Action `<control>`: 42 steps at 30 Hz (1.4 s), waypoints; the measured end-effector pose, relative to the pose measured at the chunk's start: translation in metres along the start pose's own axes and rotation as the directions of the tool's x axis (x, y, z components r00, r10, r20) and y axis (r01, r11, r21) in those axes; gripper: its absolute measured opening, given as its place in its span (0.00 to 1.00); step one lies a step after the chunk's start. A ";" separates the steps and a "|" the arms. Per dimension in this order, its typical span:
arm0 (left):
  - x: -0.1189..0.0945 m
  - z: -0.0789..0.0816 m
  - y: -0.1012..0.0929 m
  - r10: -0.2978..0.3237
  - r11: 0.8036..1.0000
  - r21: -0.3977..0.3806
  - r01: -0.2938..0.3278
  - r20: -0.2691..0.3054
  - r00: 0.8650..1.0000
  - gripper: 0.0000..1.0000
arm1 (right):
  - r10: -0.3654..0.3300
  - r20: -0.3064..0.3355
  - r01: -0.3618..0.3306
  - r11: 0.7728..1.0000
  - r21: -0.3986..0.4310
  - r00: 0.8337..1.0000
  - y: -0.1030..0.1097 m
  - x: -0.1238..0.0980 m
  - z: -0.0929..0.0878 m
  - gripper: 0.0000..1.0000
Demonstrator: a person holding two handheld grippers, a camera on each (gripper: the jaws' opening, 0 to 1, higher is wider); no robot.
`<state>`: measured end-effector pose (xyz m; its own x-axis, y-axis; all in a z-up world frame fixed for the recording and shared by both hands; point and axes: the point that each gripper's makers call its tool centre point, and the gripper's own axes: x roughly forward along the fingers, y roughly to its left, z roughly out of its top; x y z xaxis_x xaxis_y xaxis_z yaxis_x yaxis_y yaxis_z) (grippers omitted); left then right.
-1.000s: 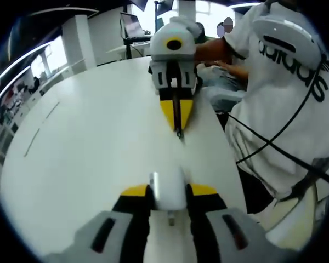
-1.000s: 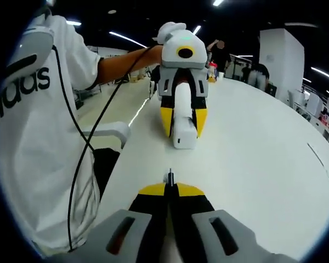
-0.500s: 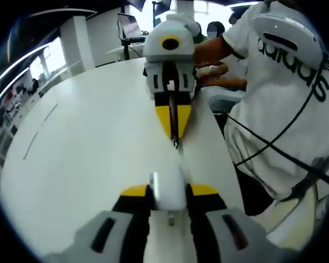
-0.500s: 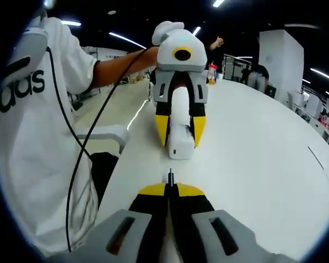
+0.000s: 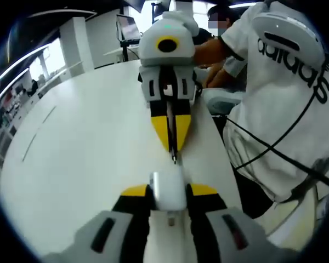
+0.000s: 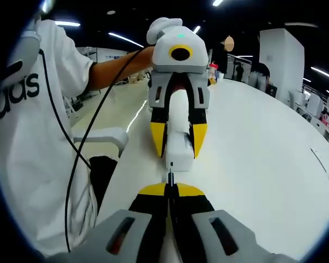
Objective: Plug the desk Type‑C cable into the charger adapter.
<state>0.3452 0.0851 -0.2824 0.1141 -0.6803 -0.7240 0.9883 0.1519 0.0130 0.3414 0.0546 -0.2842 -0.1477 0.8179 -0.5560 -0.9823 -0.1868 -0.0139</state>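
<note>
1. Both grippers have closed in on each other since a second ago: the gap between the plug tip and the charger face is nearly gone now, where earlier there was a clear stretch of table between them.
2. Left gripper view: the left gripper [image 5: 168, 190] has its yellow-tipped jaws pinching the white charger [image 5: 168, 189] between them, held over the white table [image 5: 82, 142]. Coming at it head-on is the right gripper [image 5: 172, 143], jaws pressed together on the cable plug [image 5: 174, 159], whose metal tip sits just beside the charger's front.
3. Right gripper view gives the flip side: the right gripper [image 6: 170, 189] clamps the plug [image 6: 170, 176] with only the tip poking out, and you can see the charger [image 6: 178, 156] face-on in the left gripper [image 6: 177, 143].
4. Whether the tip is actually touching the port or just short of it, I honestly can't tell; it's too small and blurry there.
5. Only the left gripper view shows the chair [image 5: 222, 98] tucked by the table edge and a laptop [image 5: 129, 26] way back.
6. Writing: the person's white T-shirt [image 5: 285, 93] reads "adidas" in the left gripper view; the right gripper view shows just "adas" on the shirt [image 6: 27, 137].
</note>
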 end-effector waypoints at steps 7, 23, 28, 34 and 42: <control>0.001 0.001 0.000 -0.006 1.000 -0.002 0.006 0.011 1.000 0.25 | 0.005 -0.001 -0.005 1.000 0.000 1.000 0.000 0.003 0.003 0.03; 0.005 0.004 -0.002 -0.009 1.000 -0.009 0.009 0.020 1.000 0.25 | 0.006 -0.019 -0.006 1.000 -0.008 1.000 -0.002 0.007 0.003 0.02; 0.006 0.004 -0.001 0.000 1.000 -0.022 0.001 0.015 1.000 0.25 | -0.001 -0.029 0.001 1.000 -0.003 1.000 -0.005 0.008 0.003 0.02; 0.008 0.005 0.001 0.006 0.999 -0.047 -0.006 0.016 1.000 0.25 | -0.019 -0.063 0.019 1.000 -0.009 0.998 0.002 0.008 0.003 0.02; 0.011 0.006 0.002 0.018 0.998 -0.055 -0.018 0.001 1.000 0.26 | -0.032 -0.077 0.032 0.999 0.000 0.996 0.006 0.008 0.002 0.02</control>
<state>0.3485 0.0737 -0.2863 0.1324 -0.6780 -0.7230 0.9790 0.2036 -0.0117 0.3342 0.0611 -0.2869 -0.1068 0.7790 -0.6179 -0.9865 -0.1606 -0.0319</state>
